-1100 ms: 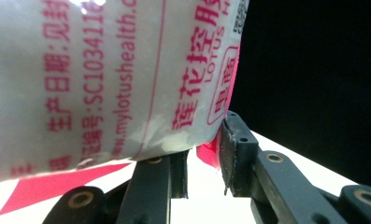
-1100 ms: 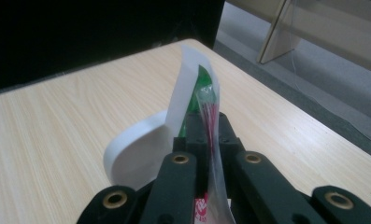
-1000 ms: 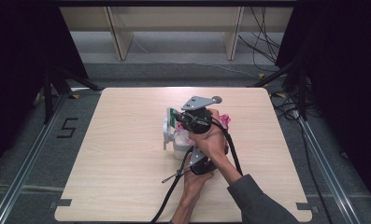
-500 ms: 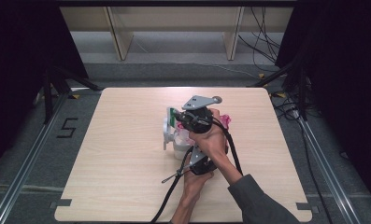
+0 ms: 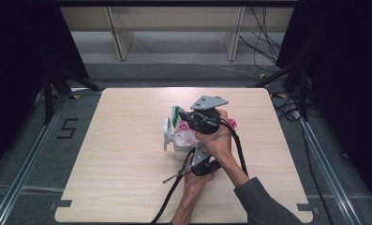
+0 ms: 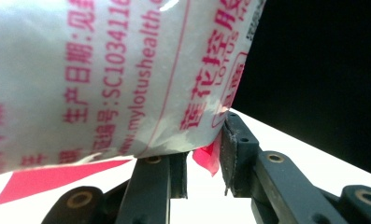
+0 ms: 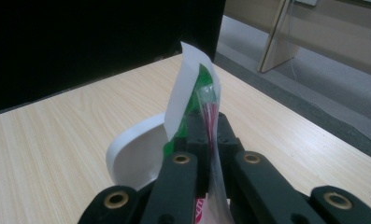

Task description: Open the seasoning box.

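- The right hand [image 5: 219,140] reached forward over the middle of the pale wooden table [image 5: 122,187], wrist bent, holding the right gripper [image 7: 206,126] above a white cup [image 5: 180,149].
- Its jaws pinched the top edge of a white plastic packet with pink and green print [image 7: 192,93].
- The left hand [image 5: 195,180] sat nearer the person, under the right forearm.
- The left gripper [image 6: 204,158] clamped the packet's lower corner.

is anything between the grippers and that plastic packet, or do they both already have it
Nothing visible stands in the way. The right gripper is shut on the packet's top edge, pinching the film between its jaws. The left gripper has the packet's lower corner between its jaws, above the white cup.
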`<state>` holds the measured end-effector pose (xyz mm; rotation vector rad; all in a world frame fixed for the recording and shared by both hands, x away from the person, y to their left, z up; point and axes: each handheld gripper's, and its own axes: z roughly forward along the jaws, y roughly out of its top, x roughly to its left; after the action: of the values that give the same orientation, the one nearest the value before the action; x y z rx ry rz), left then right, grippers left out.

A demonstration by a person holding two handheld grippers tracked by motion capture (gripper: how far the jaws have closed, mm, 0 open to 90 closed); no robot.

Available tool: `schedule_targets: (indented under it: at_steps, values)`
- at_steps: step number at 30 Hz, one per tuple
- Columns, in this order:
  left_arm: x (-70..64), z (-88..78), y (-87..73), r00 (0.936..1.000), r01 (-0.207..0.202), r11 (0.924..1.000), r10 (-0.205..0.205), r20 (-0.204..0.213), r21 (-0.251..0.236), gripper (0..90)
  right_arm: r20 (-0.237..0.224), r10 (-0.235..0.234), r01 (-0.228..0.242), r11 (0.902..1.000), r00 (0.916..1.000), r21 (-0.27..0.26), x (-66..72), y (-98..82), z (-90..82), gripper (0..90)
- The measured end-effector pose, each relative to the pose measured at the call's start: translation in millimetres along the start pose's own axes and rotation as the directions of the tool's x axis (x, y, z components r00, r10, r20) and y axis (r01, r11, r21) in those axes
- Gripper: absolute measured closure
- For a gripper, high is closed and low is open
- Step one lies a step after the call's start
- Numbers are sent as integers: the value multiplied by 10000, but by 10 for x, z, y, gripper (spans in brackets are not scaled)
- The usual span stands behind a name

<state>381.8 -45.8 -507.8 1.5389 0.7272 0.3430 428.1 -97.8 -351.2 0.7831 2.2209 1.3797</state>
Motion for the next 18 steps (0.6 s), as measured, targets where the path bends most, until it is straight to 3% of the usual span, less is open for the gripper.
schedule_targets:
  at_steps: [2, 7, 11, 13, 14, 15, 18]
  values:
    - [0, 2, -7, 10000, -44, 9998, 45, -10, 175, 730, -83, 195, -194, 9998, 9998, 63, -25, -16, -50, 896]
    - [1, 20, -29, 10000, 83, 9994, -82, -43, 326, 711, -93, 112, -114, 9996, 9999, -247, -90, -48, -142, 898]
    - [9, 19, -39, 10000, 83, 9984, -80, -56, 568, 697, 43, 546, -544, 9975, 9985, -460, -86, -83, -200, 900]
    - [9, 18, -48, 9998, 133, 9981, -126, -122, 594, 692, -74, 563, -565, 9975, 9984, -424, -91, -98, -221, 900]
    - [16, 20, -52, 9999, 127, 9976, -120, -114, 682, 689, -61, 298, -300, 9981, 9995, -531, -106, -106, -229, 900]
    - [13, 19, -56, 9997, 205, 9975, -196, -146, 678, 687, -151, 555, -562, 9971, 9983, -518, -91, -119, -244, 900]
    - [6, 24, -66, 9997, 161, 9965, -147, -180, 823, 680, -182, 467, -479, 9958, 9987, -780, -105, -158, -296, 900]
